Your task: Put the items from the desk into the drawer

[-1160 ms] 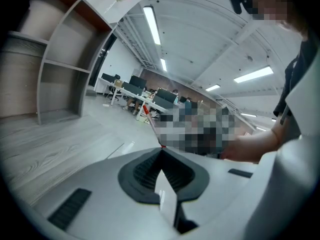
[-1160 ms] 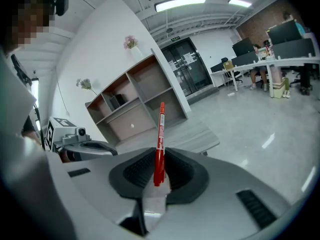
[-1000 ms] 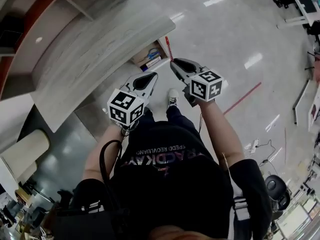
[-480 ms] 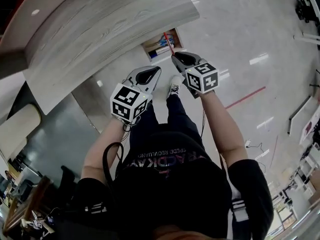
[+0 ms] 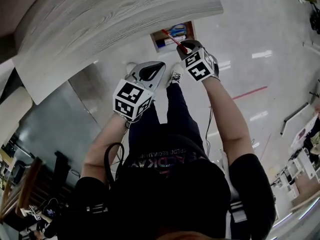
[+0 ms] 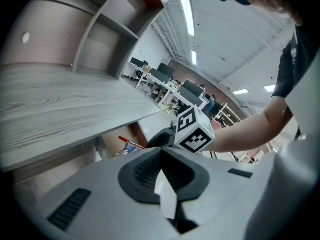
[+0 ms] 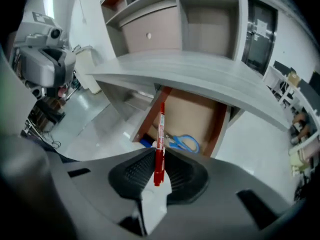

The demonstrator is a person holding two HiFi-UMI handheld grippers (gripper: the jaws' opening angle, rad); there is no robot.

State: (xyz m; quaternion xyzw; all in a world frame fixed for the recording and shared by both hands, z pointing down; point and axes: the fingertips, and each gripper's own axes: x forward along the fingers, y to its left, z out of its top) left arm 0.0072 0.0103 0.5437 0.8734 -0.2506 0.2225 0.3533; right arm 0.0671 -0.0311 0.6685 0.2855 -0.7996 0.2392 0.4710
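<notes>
Grey wood-grain desk (image 5: 115, 14), open drawer (image 7: 192, 114) beneath it, blue scissors (image 7: 184, 143) lying inside

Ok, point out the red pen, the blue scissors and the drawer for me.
red pen (image 7: 159, 141), right gripper view, on the middle of its barrel.
blue scissors (image 7: 183, 143), right gripper view, on the handles.
drawer (image 7: 195, 115), right gripper view, on its bare bottom.

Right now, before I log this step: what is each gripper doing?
Left gripper: closed, empty.
Right gripper: closed on a red pen.
</notes>
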